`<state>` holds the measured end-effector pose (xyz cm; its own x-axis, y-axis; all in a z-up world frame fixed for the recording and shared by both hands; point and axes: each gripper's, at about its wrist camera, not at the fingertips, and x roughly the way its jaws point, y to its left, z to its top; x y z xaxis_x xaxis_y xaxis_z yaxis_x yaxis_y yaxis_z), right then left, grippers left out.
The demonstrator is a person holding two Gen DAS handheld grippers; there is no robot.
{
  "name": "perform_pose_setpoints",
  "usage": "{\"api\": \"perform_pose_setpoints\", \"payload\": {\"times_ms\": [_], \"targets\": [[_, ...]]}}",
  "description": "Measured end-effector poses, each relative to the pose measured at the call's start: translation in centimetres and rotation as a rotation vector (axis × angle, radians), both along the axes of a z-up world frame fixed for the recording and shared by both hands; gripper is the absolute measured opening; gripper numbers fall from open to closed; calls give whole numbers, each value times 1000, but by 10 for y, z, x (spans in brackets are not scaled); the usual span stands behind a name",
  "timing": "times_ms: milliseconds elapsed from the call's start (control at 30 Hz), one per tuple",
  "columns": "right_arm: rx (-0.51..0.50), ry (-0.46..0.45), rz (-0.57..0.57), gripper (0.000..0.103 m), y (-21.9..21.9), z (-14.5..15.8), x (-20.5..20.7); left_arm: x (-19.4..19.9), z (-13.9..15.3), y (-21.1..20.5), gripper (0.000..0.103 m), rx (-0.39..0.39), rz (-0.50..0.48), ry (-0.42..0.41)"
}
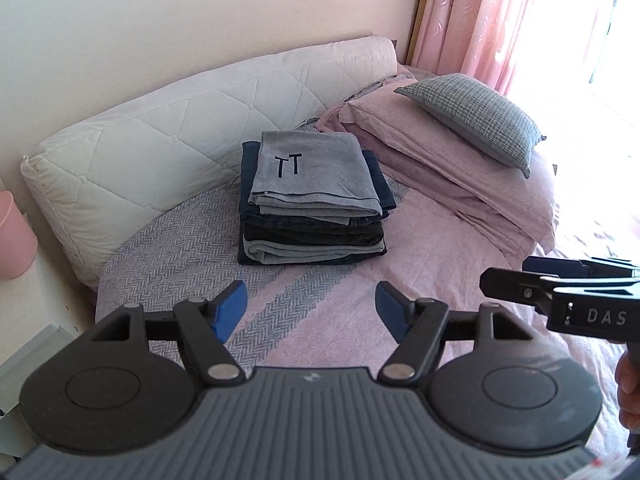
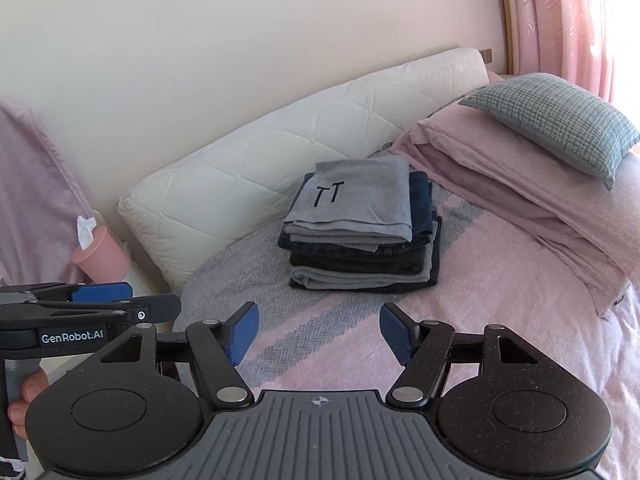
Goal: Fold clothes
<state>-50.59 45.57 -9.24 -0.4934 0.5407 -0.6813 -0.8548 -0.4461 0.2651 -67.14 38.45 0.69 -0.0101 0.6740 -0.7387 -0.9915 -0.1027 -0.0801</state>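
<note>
The stack (image 1: 314, 204) of folded clothes sits on the bed (image 1: 440, 280), at about 12 o'clock from your left gripper (image 1: 310, 312) and well apart from its tips; the grey piece (image 1: 312, 174) with two black T marks lies on top, square over the dark jeans below. From your right gripper (image 2: 318, 334) the same stack is at about 12 to 1 o'clock. Both grippers are released, their blue pads spread wide with only the bedcover between them, and neither touches any cloth. I judge that the folding of this pile is finished and you are in the step between garments. No unfolded piece shows in either view, so the next move calls for finding one first, outside these views, and bringing it to the free pink area in front of the stack. Behind the stack, at 11 o'clock, leans the white cushion (image 1: 180, 120); at 2 o'clock lie the pink bedding (image 1: 432, 148) and the checked pillow (image 1: 476, 116).
</note>
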Motion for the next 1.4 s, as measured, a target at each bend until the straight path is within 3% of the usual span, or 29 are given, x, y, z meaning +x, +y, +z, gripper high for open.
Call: {"api": "perform_pose_setpoints", "payload": {"times_ms": [1400], "targets": [[-47, -13, -14, 64, 30, -18, -15, -8, -11, 27, 67, -22, -23, 17]]}}
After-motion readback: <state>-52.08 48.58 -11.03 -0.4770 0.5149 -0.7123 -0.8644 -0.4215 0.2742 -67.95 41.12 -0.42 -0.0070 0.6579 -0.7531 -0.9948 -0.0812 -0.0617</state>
